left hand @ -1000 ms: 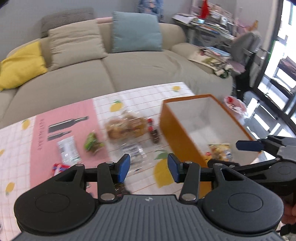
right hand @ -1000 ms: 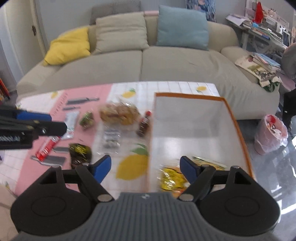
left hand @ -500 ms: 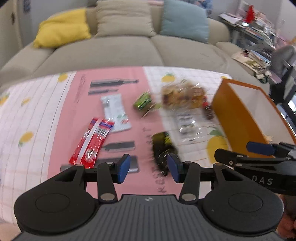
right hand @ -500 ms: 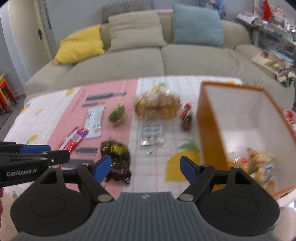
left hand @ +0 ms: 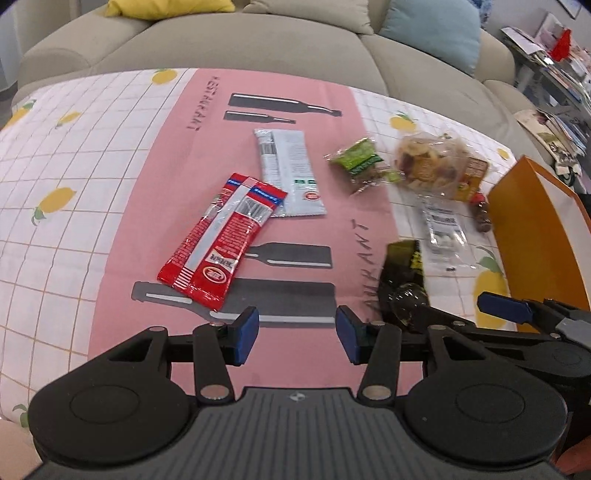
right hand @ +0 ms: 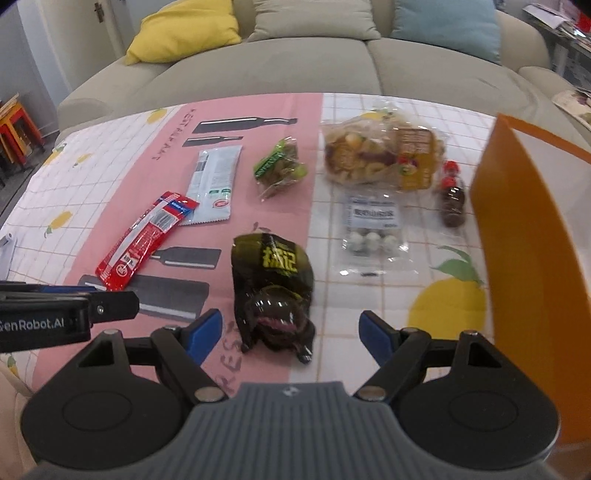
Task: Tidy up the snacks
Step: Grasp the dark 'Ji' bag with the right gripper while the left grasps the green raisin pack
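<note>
Several crinkly plastic snack packets (right hand: 272, 280) beside orange box (right hand: 532, 236)

Both wrist views — steeply down, tablecloth (left hand: 122, 206) shared

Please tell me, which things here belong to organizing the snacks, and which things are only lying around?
Belong to the job:
red packet
white packet
green packet
dark packet
big snack bag
clear candy bag
small bottle
orange box

Only lying around:
sofa
yellow cushion
blue cushion

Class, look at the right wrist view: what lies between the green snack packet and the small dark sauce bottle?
The big clear bag of mixed snacks lies between the green packet and the bottle.
</note>
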Motion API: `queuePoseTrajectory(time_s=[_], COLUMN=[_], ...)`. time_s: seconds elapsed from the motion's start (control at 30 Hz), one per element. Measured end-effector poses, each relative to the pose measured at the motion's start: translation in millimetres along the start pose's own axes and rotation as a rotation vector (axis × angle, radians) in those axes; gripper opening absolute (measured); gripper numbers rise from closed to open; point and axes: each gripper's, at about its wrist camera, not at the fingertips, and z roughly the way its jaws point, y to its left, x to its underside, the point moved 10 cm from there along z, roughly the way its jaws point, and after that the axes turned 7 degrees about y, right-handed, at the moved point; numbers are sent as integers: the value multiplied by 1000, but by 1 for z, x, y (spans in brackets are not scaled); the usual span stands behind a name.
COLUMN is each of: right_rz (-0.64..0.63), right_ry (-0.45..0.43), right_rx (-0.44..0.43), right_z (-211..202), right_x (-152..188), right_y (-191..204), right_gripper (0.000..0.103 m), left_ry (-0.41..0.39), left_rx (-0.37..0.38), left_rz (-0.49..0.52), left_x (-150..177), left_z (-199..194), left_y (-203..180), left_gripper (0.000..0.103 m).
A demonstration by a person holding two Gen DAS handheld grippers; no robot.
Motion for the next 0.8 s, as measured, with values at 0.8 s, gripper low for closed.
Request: queuePoseTrajectory(time_s=[0.8], right_rz=[-55], right_ry=[63], right_rx=[-22], right_z=[64], right_x=[-17], right_y=[9], right_gripper=[56], left_ry=[-50], left_rx=[-10], left_rz=[184], left_x=[-62], left_z=[32], left_y=[-24], left_gripper=[61])
